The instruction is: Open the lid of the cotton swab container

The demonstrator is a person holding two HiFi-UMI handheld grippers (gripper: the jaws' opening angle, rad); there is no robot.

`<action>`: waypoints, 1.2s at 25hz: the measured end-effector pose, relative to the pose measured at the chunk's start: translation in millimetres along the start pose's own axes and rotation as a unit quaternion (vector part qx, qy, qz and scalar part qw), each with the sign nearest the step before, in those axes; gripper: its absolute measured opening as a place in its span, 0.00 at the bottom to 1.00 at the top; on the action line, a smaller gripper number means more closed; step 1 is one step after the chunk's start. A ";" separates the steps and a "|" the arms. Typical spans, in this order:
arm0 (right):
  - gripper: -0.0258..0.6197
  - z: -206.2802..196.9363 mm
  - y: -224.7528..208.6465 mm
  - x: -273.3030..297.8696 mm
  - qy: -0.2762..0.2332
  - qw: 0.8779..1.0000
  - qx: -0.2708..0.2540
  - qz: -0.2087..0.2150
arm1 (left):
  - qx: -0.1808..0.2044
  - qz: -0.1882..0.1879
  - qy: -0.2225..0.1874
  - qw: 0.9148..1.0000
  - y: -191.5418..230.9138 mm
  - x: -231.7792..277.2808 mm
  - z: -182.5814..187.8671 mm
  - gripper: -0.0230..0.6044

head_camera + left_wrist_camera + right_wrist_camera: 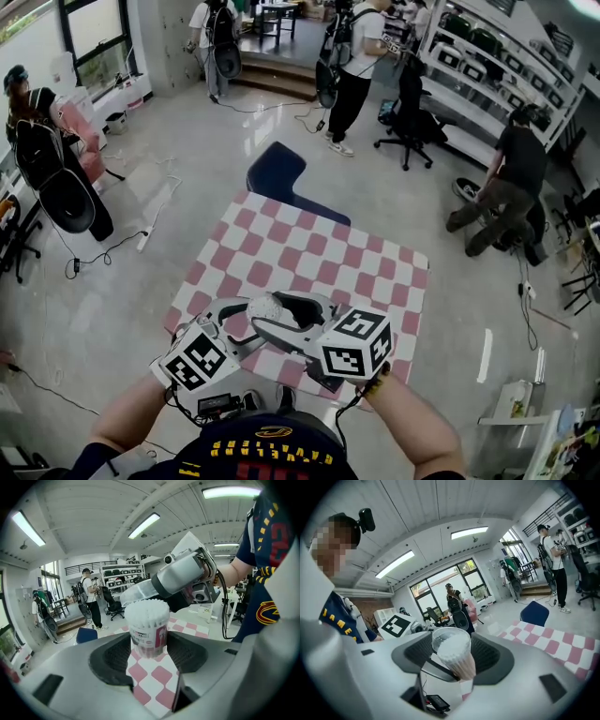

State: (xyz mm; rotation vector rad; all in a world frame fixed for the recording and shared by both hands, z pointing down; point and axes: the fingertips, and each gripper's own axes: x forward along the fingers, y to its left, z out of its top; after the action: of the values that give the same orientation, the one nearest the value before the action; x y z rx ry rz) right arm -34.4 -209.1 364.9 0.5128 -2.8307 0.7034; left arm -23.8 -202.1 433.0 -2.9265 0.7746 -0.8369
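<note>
**A:** Since the coming move turns on how the container lies to the tongs, state that relation first.

**B:** The cotton swab container [149, 632] stands between the jaws of the left tongs [150, 656]. These are closed on its labelled lower body. Its long axis runs outward along those jaws, with the white swab tips at the free end.

**A:** And the right tongs?

**B:** The right tongs [451, 656] meet the container end-on, from the swab-tip end. Their jaws are closed to the width of the lid [451, 644], a clear cap, and grip its sides. The right hand is therefore the one on the lid, while the left only holds the body.

**A:** Is the lid seated?

**B:** In the left gripper view the swab tips show bare, with the lid just above and behind them. I judge it off its seat. The next move then needs only a pull apart along the axis.

**A:** Where is all this held?

**B:** In the air, close to the person's body, over the near edge of the pink-and-white checked surface [309, 244], which carries nothing else in view.

**A:** The room?

**B:** A dark blue seat [278, 173] touches the surface's far edge. Several people [352, 56] stand well apart on the grey floor [169, 150], which has cables lying on it. Shelving [506, 56] lines the right wall.
</note>
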 end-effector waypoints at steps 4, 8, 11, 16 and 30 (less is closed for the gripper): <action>0.42 10.4 -7.3 -5.0 -0.024 1.000 0.007 -0.011 | -0.001 -0.004 0.002 1.000 -1.2 4.0 -3.8 0.42; 0.42 21.4 -15.1 -11.3 -0.040 0.999 0.007 -0.023 | -0.004 -0.005 0.000 1.000 -0.4 5.0 -4.4 0.42; 0.42 30.1 -20.0 -15.1 -0.055 0.998 0.012 -0.028 | -0.005 -0.009 -0.003 1.000 -2.1 5.1 -3.4 0.42; 0.42 42.1 -28.4 -19.7 -0.080 0.996 0.018 -0.042 | -0.008 -0.015 -0.009 1.000 -7.0 2.8 -4.0 0.42; 0.42 46.3 -83.2 -31.3 -0.109 0.988 0.063 -0.086 | -0.001 -0.016 -0.033 0.999 -14.0 1.4 1.1 0.42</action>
State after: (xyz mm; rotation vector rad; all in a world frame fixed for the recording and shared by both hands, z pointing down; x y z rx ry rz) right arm 21.3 -291.4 351.5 0.8944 -2.9030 0.8422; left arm -15.7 -190.6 434.6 -2.9588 0.7254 -0.7382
